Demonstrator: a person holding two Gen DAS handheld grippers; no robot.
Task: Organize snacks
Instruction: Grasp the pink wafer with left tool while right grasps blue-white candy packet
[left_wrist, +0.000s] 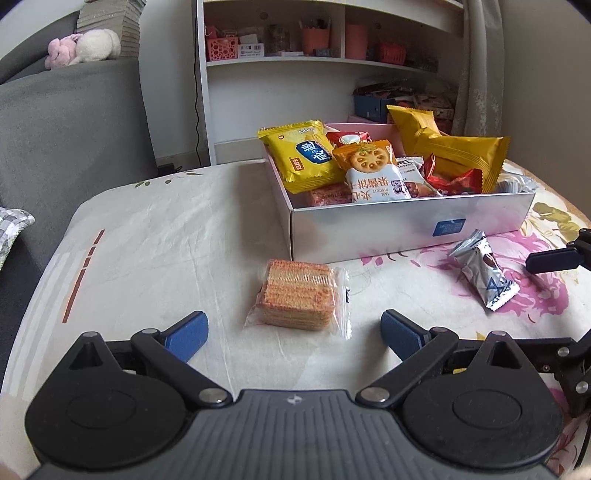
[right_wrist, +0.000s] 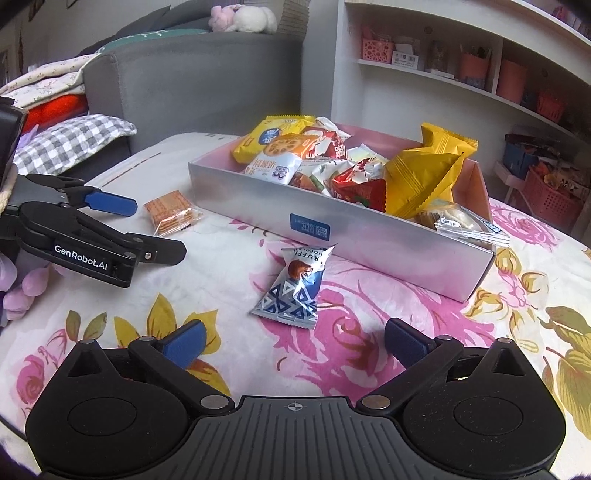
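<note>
A clear packet of orange crackers lies on the table just ahead of my left gripper, which is open and empty, fingers either side of it. The packet also shows in the right wrist view. A blue and white truffle packet lies just ahead of my right gripper, open and empty; it also shows in the left wrist view. The silver snack box, also in the right wrist view, holds several packets behind both.
The left gripper shows at the left in the right wrist view. A floral cloth covers the table. A grey sofa stands at the left, a white shelf unit behind, a pink basket on the floor.
</note>
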